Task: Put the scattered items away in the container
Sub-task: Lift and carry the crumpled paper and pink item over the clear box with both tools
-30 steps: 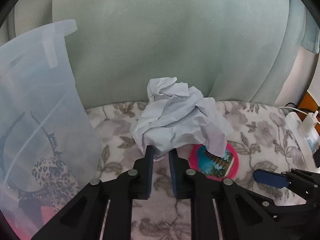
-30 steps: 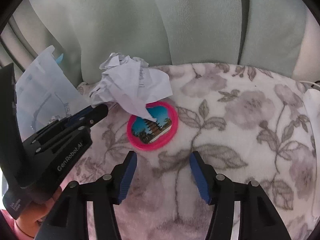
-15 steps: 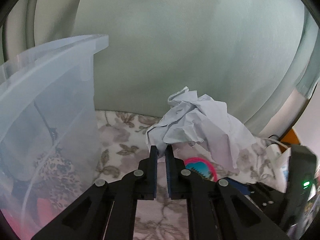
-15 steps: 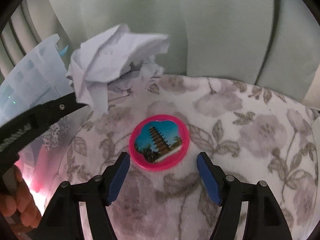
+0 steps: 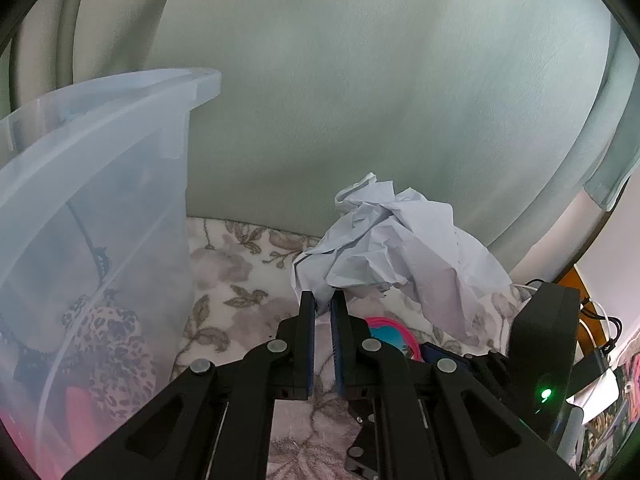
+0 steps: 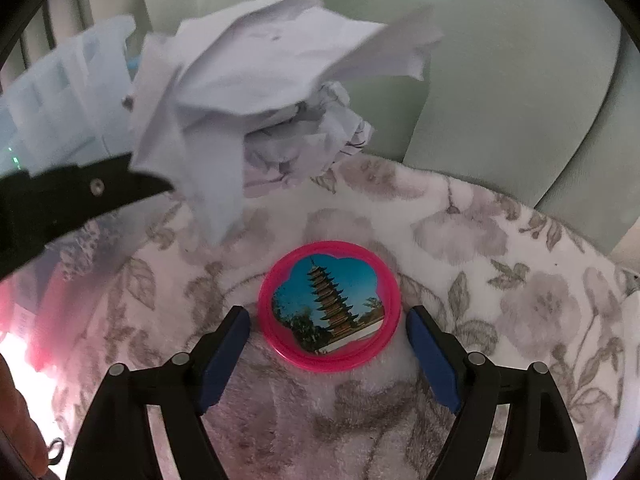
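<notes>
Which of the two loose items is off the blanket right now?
The crumpled paper: the left gripper pinches its edge and it hangs in the air. The pink disc lies flat between the right gripper's open fingers.

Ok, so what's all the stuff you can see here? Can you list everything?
paper: one, white, crumpled, pinched in the left gripper, lifted above the blanket
mirror: one, round, pink rim with a pagoda picture, flat on the blanket between the right gripper's fingers
bin: one, clear plastic, on the left
leopard cloth: one, spotted brown and black, inside the bin
headband: one, thin and dark, inside the bin
blanket: one, white with grey flowers, under everything
curtain: pale green, behind
left gripper: black with blue pads, shut on the paper
right gripper: black with blue pads, open around the mirror
hand: partly seen, lower left edge of the right view
</notes>
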The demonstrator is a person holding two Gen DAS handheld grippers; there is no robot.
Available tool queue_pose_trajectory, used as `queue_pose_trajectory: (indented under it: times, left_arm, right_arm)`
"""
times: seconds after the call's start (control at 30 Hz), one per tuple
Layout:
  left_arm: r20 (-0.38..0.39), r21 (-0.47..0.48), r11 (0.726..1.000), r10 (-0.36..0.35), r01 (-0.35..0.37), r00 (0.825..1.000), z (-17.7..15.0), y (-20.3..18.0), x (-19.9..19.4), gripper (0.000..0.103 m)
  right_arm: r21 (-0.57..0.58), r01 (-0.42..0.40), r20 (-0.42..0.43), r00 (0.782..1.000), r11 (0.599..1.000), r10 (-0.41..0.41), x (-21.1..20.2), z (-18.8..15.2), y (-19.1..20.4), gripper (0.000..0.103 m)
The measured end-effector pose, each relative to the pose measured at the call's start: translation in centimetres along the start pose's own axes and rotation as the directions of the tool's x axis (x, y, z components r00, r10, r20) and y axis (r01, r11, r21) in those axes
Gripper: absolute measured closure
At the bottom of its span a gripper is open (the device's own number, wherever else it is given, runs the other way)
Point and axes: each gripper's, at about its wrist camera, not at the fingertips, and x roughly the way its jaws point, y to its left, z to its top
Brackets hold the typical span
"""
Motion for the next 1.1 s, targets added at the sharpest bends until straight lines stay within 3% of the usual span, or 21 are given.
queue_pose_trajectory:
  times: [0.2,0.47,0.8,1.0,1.1]
  left_arm:
    - [0.001,-0.005,1.000,0.003,-0.003,1.000,0.1,-0.1,0.1,0.095]
    - [-0.007,-0.011,1.000,0.018,-0.018,1.000,0.2,-0.2,0.3,0.095]
    - [-0.041,-0.046,0.999,0.018,-0.020,0.999,-0.5,-0.7,-0.6,0.096]
    - [-0.048,-0.037,0.999,-0.004,0.002,0.999,-1.0,-2.3,-2.9,0.095]
    - [-0.040,-0.036,0.999,-0.021,0.020,0.999,-1.1,-3.3,-4.7,0.096]
  right_arm:
    - [0.022,0.015,0.000,1.000,1.000,-0.015,-0.6,0.4,-0.2,0.030]
    - [0.075,0.009,-0.001,1.000,0.997,-0.009,-2.0,0.6,-0.9,0.030]
    - [0.221,-0.005,-0.003,1.000,0.975,0.005,-6.6,-2.3,-3.7,0.030]
    - [0.307,-0.012,-0.003,1.000,0.952,0.014,-9.4,-4.1,-5.3,0.030]
    - [0.349,-0.019,0.012,1.000,0.937,0.016,-9.6,-6.7,-4.3,0.030]
